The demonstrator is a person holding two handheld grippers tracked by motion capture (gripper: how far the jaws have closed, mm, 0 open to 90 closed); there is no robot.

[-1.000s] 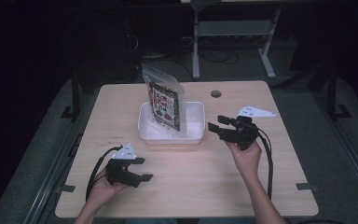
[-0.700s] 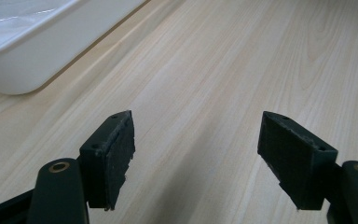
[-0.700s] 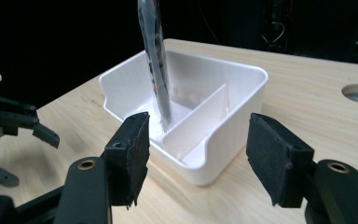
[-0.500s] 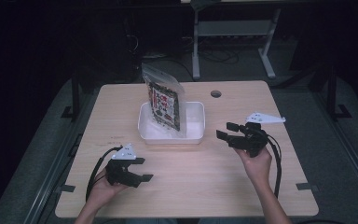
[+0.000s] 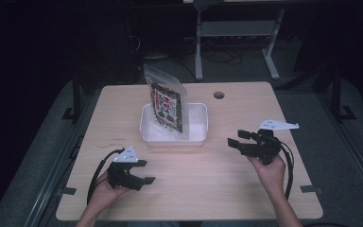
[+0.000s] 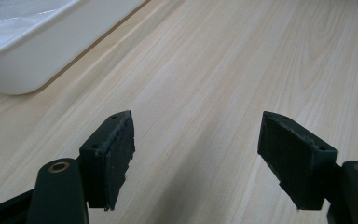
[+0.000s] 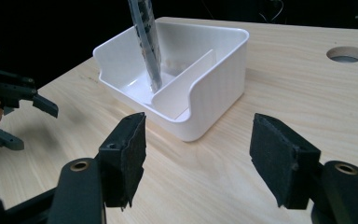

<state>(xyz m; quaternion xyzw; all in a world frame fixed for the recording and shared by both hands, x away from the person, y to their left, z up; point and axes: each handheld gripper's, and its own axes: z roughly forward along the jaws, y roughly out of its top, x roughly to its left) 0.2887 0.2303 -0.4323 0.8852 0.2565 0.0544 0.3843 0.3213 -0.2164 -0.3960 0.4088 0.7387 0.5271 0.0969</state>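
Note:
A printed snack packet (image 5: 168,106) stands upright in a white bin (image 5: 198,135) at the middle of the wooden table (image 5: 246,189). My left gripper (image 5: 145,171) rests near the front left, below the bin, open and empty; in its own view the jaws (image 6: 198,154) frame bare wood, with the bin's corner (image 6: 23,56) at upper left. My right gripper (image 5: 236,138) hovers to the right of the bin and points at it. Its jaws (image 7: 198,158) have just been opening wider, with nothing between them. Beyond them are the bin (image 7: 214,79) and the packet (image 7: 147,42).
A round cable hole (image 5: 219,95) lies in the table behind the bin. A metal stand (image 5: 236,33) is on the floor beyond the far edge. A black cable (image 5: 97,172) loops left of the left hand. The right gripper view shows the left gripper (image 7: 30,123) at its left.
The right gripper has drawn away from the bin, rightward and toward the front edge, sinking a little. The left gripper, bin and packet have stayed put.

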